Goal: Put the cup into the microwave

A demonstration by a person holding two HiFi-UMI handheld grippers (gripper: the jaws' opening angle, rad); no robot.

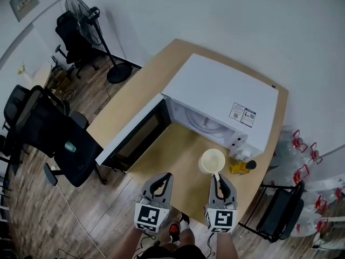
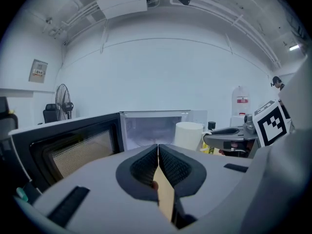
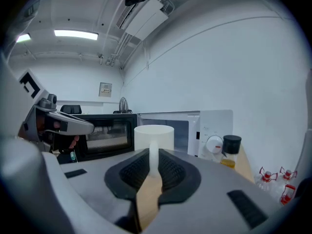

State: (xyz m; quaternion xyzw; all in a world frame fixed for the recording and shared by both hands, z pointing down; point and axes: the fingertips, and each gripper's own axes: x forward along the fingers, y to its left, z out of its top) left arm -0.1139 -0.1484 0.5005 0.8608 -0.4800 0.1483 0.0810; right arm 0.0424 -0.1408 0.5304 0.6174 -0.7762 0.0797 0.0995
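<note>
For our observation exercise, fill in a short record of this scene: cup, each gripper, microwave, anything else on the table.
cup: white, held by its handle, in front of the microwave
right gripper: shut on the cup's handle
left gripper: shut, nothing between its jaws
microwave: white, on the wooden table, door open
also on table: bottle of yellow liquid, black cap, beside the microwave

Your left gripper (image 1: 163, 178) and right gripper (image 1: 218, 179) are both pale grey moulded shells with black cross-hatched pads (image 2: 145, 168) set in dark surrounds, and each carries a white cube (image 1: 149, 216) printed with black square markers at its rear
</note>
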